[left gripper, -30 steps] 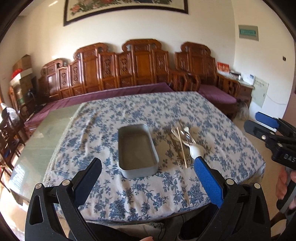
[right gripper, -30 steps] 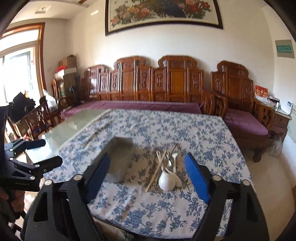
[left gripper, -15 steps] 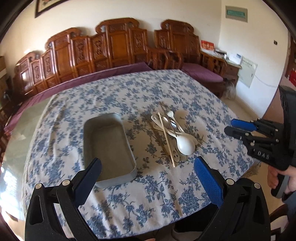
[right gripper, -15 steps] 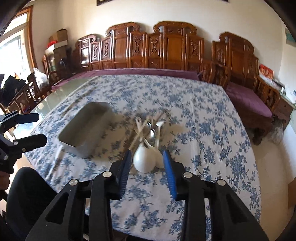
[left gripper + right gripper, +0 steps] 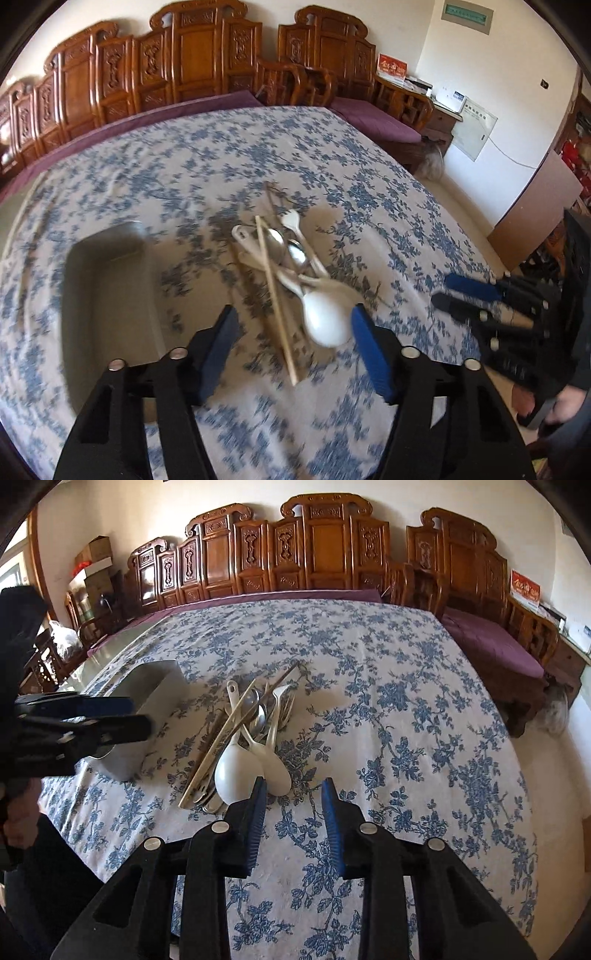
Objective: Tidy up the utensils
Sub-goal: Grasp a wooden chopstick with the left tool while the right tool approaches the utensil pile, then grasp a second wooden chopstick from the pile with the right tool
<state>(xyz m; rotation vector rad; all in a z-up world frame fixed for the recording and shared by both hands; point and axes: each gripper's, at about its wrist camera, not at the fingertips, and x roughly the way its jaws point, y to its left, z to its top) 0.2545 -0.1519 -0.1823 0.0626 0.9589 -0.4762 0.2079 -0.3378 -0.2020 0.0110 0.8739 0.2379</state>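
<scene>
A pile of utensils (image 5: 284, 258) lies on the blue-flowered tablecloth (image 5: 184, 177): white spoons, metal spoons and chopsticks (image 5: 275, 295). A large white spoon (image 5: 323, 314) (image 5: 234, 768) is nearest. A grey metal tray (image 5: 107, 302) (image 5: 147, 709) sits left of the pile. My left gripper (image 5: 291, 343) is open and empty, just in front of the pile. My right gripper (image 5: 291, 805) is open with a narrow gap, empty, just short of the white spoons' bowls. Each gripper shows in the other's view.
Carved wooden benches (image 5: 314, 554) with purple cushions run along the far and right sides of the table. Cloth (image 5: 424, 738) stretches to the right of the pile. The table's near edge is just below both grippers.
Both grippers have moved forward and down toward the utensil pile. The left gripper's jaws have narrowed from wide open; the right gripper's jaws stay narrowed as half a second ago.
</scene>
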